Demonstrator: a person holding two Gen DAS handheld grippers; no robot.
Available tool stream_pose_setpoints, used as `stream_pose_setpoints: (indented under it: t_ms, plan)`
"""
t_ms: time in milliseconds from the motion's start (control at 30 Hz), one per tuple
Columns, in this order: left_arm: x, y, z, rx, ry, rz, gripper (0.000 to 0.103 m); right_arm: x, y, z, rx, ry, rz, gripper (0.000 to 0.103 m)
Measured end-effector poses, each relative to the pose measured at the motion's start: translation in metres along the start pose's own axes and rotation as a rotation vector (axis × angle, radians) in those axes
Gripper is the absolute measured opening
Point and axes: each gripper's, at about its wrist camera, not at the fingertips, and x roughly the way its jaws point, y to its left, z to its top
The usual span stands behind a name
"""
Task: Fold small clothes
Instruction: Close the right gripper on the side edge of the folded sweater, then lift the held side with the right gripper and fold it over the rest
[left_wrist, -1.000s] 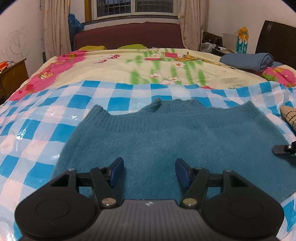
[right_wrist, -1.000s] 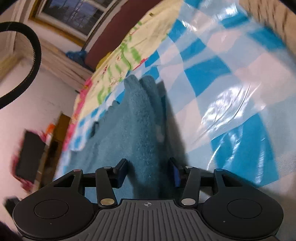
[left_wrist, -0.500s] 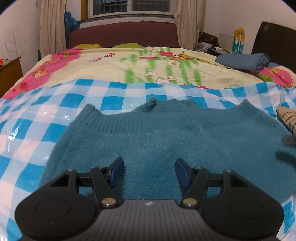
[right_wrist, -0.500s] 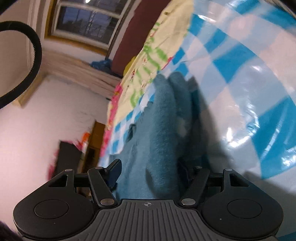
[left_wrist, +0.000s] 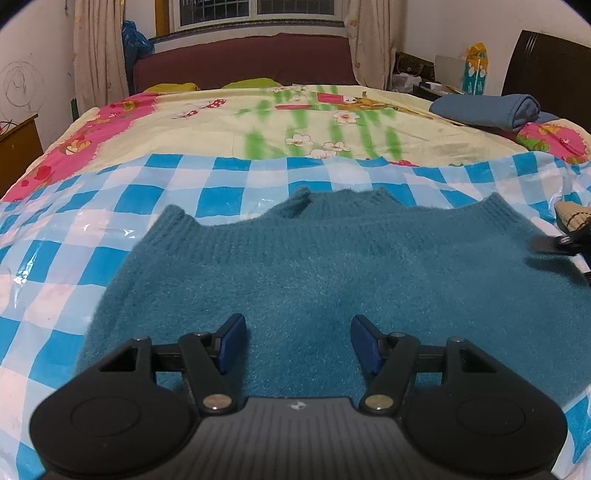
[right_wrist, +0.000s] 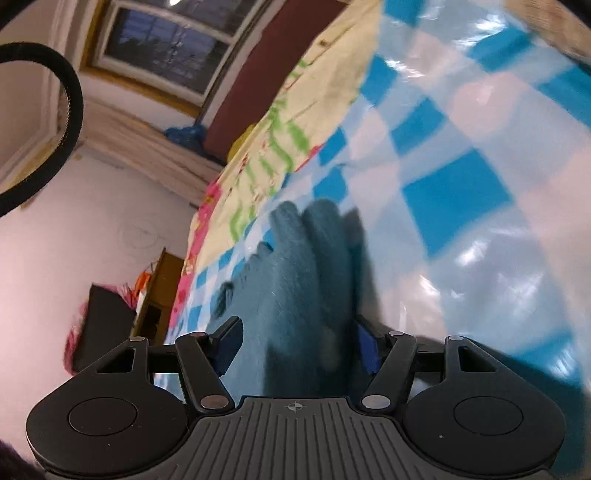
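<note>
A teal knitted garment (left_wrist: 332, 266) lies spread flat on the blue-and-white checked plastic sheet (left_wrist: 110, 221) over the bed. My left gripper (left_wrist: 298, 341) hovers open over the garment's near part, with nothing pinched between its blue pads. In the left wrist view a finger of my right gripper (left_wrist: 550, 243) shows at the garment's right side. The right wrist view is rolled sideways. There my right gripper (right_wrist: 297, 343) stands open and wide, with the garment's (right_wrist: 295, 266) raised edge lying between its fingers; the right pad is partly hidden by the cloth.
A floral quilt (left_wrist: 295, 118) covers the far half of the bed up to a dark red headboard (left_wrist: 243, 59). A folded blue-grey cloth (left_wrist: 491, 109) lies at the far right, and a beige striped item (left_wrist: 572, 218) at the right edge. A wooden cabinet (left_wrist: 18, 147) stands left of the bed.
My right gripper's jaws have spread wider around the garment's edge and it has shifted along that edge. The left gripper stays open over the garment.
</note>
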Motion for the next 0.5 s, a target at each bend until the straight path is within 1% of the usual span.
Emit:
stream_pose_setpoints:
  t_ms: [67,133,167,200,267,333,367,400,433,467,500]
  plan:
    - [0.000,0.001,0.000,-0.008,0.002,-0.001,0.068,0.015,0.003,-0.001,-0.048,0.046,-0.034,0.063]
    - [0.001,0.001,-0.001,-0.011,0.001,-0.001,0.068,0.021,0.005,-0.008,-0.104,0.056,-0.057,0.063]
    - [0.001,0.001,-0.001,-0.009,0.000,0.000,0.069,0.018,0.007,-0.010,-0.108,0.066,-0.042,0.064]
    - [0.001,0.001,-0.001,-0.008,-0.002,-0.001,0.069,0.016,0.006,-0.012,-0.084,0.096,-0.007,0.065]
    - [0.001,0.002,-0.001,-0.009,-0.007,-0.001,0.069,0.004,0.007,-0.021,-0.032,0.122,0.067,0.065]
    - [0.000,0.002,0.000,-0.008,-0.020,-0.006,0.068,-0.009,0.009,-0.031,-0.038,0.144,0.150,0.065]
    - [-0.002,0.000,0.000,-0.001,-0.035,-0.001,0.068,-0.009,0.007,-0.034,-0.034,0.146,0.163,0.065]
    - [-0.004,-0.003,0.001,0.015,-0.056,0.003,0.068,-0.006,0.004,-0.037,-0.011,0.145,0.144,0.062]
    - [-0.007,-0.009,0.002,0.034,-0.081,0.002,0.068,-0.003,0.003,-0.038,0.002,0.143,0.100,0.048]
    - [-0.011,-0.015,0.003,0.051,-0.109,-0.004,0.068,0.002,0.004,-0.039,0.000,0.143,0.039,0.043]
    - [-0.014,-0.022,0.005,0.073,-0.138,-0.015,0.068,0.004,0.007,-0.040,0.008,0.138,0.007,0.039]
